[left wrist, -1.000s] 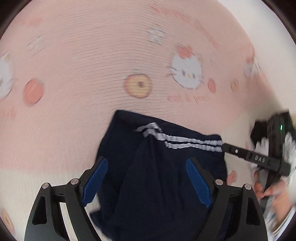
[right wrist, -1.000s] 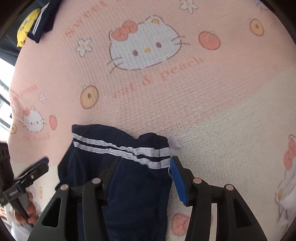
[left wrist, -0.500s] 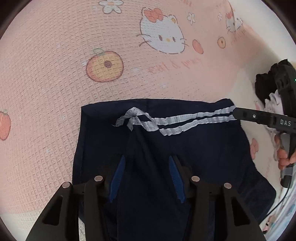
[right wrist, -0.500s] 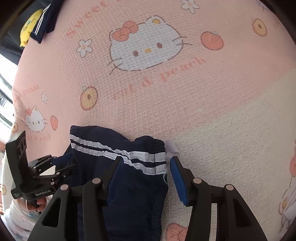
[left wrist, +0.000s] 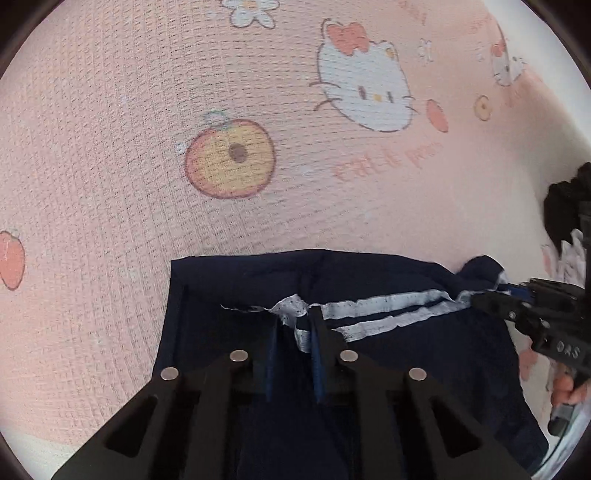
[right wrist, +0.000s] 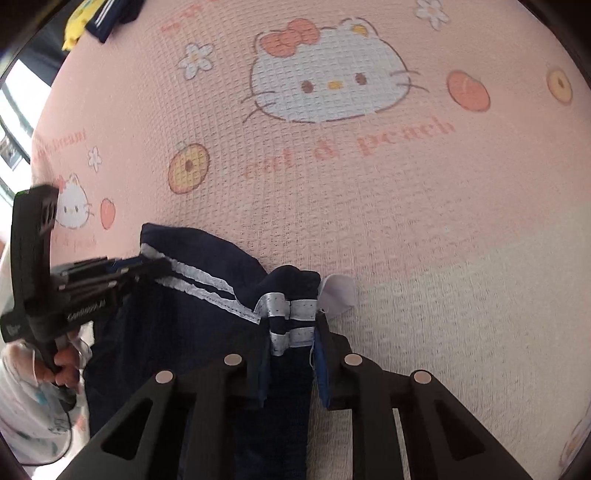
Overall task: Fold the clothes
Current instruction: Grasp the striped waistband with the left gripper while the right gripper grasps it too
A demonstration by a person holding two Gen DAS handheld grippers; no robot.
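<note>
A navy garment (left wrist: 406, 354) with two white stripes lies on a pink cat-and-peach blanket (left wrist: 147, 147). My left gripper (left wrist: 295, 328) is shut on the striped edge near its left end, bunching the cloth. In the right wrist view the same garment (right wrist: 192, 317) shows, and my right gripper (right wrist: 291, 328) is shut on the striped edge at its right corner, beside a white tag (right wrist: 338, 291). Each gripper also shows in the other's view: the right one (left wrist: 491, 299) and the left one (right wrist: 147, 267).
A second navy striped garment (right wrist: 110, 14) and a yellow item (right wrist: 79, 22) lie at the blanket's far corner. A window (right wrist: 14, 122) is at the far left. The blanket turns cream (right wrist: 480, 332) toward the near right.
Both grippers have closed on the garment's striped edge. The left one moved in closer and lower. The garment has spread flatter on the blanket.
</note>
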